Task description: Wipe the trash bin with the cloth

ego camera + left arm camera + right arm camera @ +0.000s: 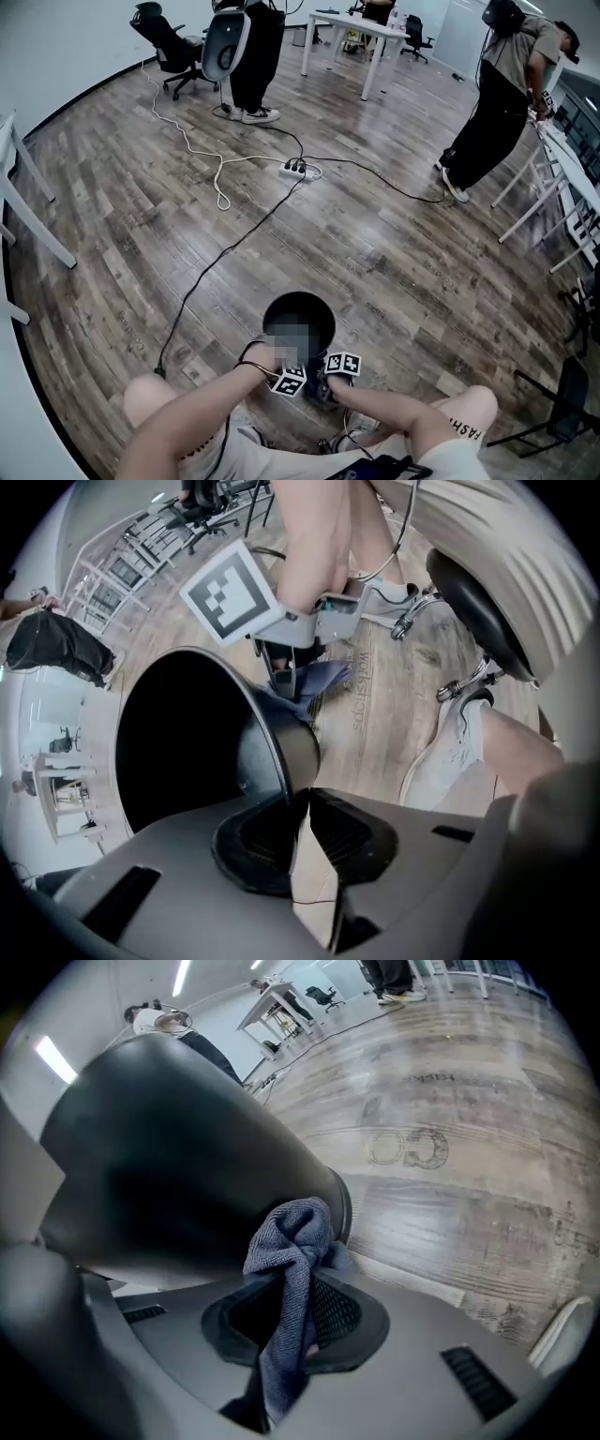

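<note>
**A:** How should this wipe go?

**B:** The left gripper's [298, 803] fingers clamp the rim of the trash bin [272, 752], which stands on the floor [394, 253] between the person's legs. The right gripper's [286, 1283] fingers pinch the grey-blue cloth [291, 1241] against the bin's outer wall. I'd use firm, overlapping strokes, with the rim held steady.

**A:** Anything inside the bin?

**B:** Its inside is dark, and I see no contents.

Bin [270, 311] on floor, just before the knees. Left gripper [300, 797] on its near rim. Right gripper [298, 1283] just beside it, cloth [292, 1237] against bin's outer wall. Power strip [294, 170] behind, well apart.
</note>
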`<state>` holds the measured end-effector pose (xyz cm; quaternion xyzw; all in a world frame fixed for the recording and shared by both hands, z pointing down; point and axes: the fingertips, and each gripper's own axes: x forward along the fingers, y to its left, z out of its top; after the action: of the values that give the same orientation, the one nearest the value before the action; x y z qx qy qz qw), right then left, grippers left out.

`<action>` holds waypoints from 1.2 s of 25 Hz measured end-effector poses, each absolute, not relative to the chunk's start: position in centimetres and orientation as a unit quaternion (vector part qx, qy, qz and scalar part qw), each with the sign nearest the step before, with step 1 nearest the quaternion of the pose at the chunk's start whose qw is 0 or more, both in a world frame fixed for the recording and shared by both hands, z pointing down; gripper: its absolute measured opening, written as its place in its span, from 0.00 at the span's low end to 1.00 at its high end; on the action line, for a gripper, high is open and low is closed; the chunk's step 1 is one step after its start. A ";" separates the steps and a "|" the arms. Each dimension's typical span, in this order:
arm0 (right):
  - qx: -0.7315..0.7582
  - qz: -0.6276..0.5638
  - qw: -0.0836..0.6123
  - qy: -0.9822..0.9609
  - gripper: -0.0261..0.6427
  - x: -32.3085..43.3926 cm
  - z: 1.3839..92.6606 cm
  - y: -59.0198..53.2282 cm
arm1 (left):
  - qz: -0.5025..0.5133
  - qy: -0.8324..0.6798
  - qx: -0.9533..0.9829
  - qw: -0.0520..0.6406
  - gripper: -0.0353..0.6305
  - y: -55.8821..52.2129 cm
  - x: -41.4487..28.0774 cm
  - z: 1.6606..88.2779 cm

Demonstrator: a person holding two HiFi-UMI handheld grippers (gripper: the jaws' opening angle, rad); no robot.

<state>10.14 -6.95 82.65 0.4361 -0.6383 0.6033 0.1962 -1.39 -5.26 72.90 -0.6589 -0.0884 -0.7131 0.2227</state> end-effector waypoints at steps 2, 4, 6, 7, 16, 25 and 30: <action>0.441 0.614 0.187 -0.627 0.13 10.3 84.9 -7.1 | -0.712 -0.091 -0.658 0.226 0.15 -5.1 -1.3 73.0; 0.445 0.624 0.184 -0.615 0.13 10.3 87.0 -7.1 | -0.711 -0.094 -0.659 0.228 0.15 -5.1 -1.2 73.1; 0.448 0.636 0.182 -0.602 0.13 10.6 88.7 -7.3 | -0.709 -0.096 -0.659 0.230 0.15 -5.2 -1.1 73.2; 0.448 0.642 0.179 -0.596 0.13 10.9 89.2 -7.5 | -0.709 -0.097 -0.660 0.230 0.15 -5.2 -0.9 73.3; 0.443 0.664 0.197 -0.569 0.13 10.9 89.5 -6.0 | -0.698 -0.102 -0.677 0.210 0.12 -3.2 -0.4 74.6; 0.394 0.618 0.257 -0.631 0.13 11.5 78.8 -5.1 | -0.702 -0.060 -0.687 0.179 0.28 -5.5 -2.3 72.5; 0.385 0.623 0.217 -0.645 0.13 10.9 72.0 -3.8 | -0.713 -0.053 -0.671 0.197 0.28 -6.0 -2.8 72.6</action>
<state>10.94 -3.81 71.96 0.3854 -0.6447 0.6234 0.2171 -2.84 -6.00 72.63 -0.6705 -0.0525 -0.7133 0.1970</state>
